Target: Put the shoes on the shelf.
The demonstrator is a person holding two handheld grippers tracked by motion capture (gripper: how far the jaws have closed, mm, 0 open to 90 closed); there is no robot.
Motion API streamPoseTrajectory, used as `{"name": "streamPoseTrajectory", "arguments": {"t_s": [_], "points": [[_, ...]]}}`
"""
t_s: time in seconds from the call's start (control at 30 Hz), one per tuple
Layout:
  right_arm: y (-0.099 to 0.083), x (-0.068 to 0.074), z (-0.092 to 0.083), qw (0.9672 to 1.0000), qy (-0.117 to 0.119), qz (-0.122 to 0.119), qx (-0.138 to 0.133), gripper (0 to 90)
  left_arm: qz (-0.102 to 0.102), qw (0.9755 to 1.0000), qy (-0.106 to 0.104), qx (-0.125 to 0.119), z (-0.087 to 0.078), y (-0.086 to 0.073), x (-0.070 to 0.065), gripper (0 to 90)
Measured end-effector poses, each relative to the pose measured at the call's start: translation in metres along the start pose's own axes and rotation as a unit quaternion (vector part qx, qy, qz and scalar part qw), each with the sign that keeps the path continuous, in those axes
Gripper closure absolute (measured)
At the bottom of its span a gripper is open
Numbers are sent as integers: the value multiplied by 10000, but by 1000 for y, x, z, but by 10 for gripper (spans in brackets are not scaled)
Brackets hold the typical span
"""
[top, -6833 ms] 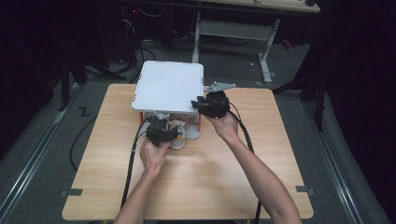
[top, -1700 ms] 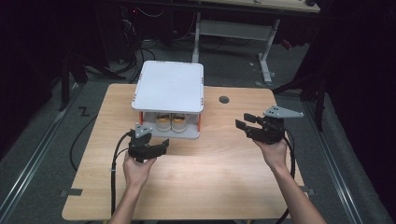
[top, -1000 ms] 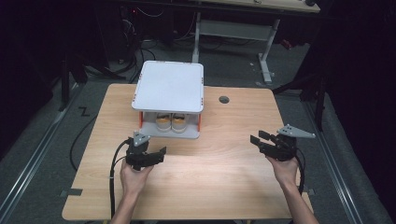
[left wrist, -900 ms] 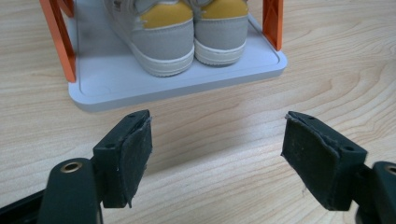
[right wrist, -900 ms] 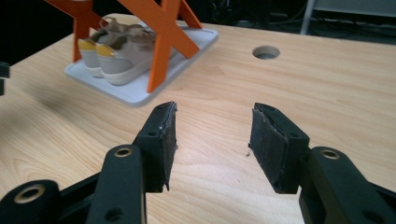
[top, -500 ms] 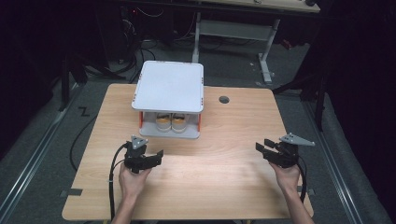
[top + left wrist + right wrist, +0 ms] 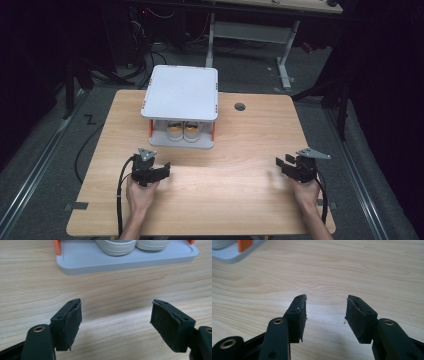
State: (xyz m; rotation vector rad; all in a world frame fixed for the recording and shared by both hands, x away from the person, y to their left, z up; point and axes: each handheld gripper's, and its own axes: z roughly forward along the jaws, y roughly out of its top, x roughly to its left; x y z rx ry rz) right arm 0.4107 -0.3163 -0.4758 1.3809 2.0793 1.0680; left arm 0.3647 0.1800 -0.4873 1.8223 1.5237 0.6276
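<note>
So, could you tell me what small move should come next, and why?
Probably just set both grippers down on the table. The pair of shoes already sits on the rack's lower shelf, and the left gripper and right gripper are open, empty and low near the table's front edge.

No legible text, label, brand or number on any surface. One mark only: a black Z-shaped sign (image 7: 89, 119) on the grey floor, just left of the wooden table's (image 7: 260, 130) far-left corner.
</note>
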Motion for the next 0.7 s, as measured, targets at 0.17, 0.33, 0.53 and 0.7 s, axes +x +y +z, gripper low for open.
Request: {"name": "streamPoseTrajectory", "arguments": {"t_s": [0.17, 0.33, 0.53, 0.7], "points": [[-6, -3, 8, 9998, -208, -4, 80, 498, 38, 9998, 195, 65, 6, -1, 1, 235], [-13, -4, 18, 9989, -341, -34, 315, 473, 137, 9990, 368, 192, 14, -5, -1, 227], [-15, -4, 20, 9981, -449, -161, 390, 456, 108, 9993, 331, 112, 16, -11, 0, 222], [-15, -4, 20, 9981, -441, -172, 388, 449, 92, 9994, 317, 97, 16, -11, 0, 222]]}}
